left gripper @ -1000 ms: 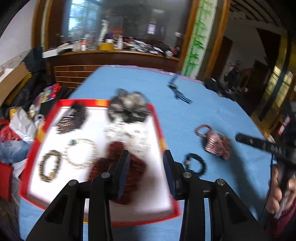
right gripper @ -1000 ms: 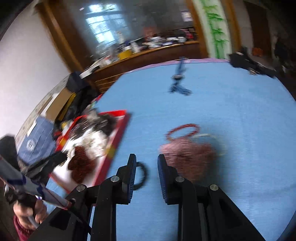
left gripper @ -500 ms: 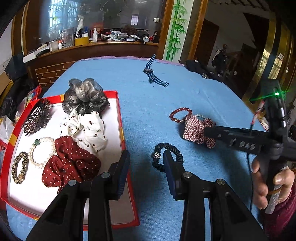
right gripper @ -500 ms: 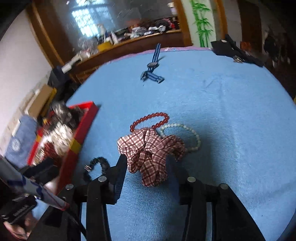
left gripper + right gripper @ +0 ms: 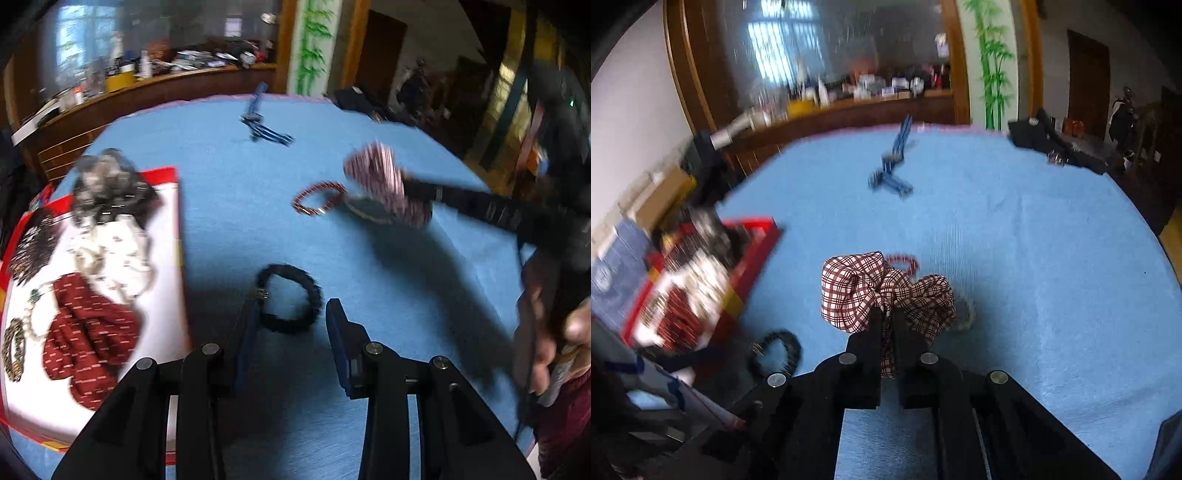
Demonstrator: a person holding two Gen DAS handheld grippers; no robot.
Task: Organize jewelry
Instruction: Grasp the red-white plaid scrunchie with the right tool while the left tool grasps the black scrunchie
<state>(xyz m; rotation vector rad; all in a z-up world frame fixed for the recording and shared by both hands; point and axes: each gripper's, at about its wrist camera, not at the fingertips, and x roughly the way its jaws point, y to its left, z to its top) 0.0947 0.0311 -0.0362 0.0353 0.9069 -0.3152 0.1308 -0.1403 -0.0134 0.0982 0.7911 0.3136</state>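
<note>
A red tray [image 5: 173,229] of jewelry sits left on the blue table [image 5: 229,229]. The left tongs [image 5: 291,321], released, straddle a black bracelet [image 5: 288,302]. Right tongs [image 5: 886,317] clench a plaid scrunchie [image 5: 879,288], tray leftward.

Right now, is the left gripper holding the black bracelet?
No. The left gripper is open, and the black bracelet lies on the blue cloth between its fingers.

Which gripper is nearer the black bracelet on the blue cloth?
Left. The left gripper hovers open right over the black bracelet; the right gripper, shut on the plaid scrunchie, is off to the bracelet's right.
</note>
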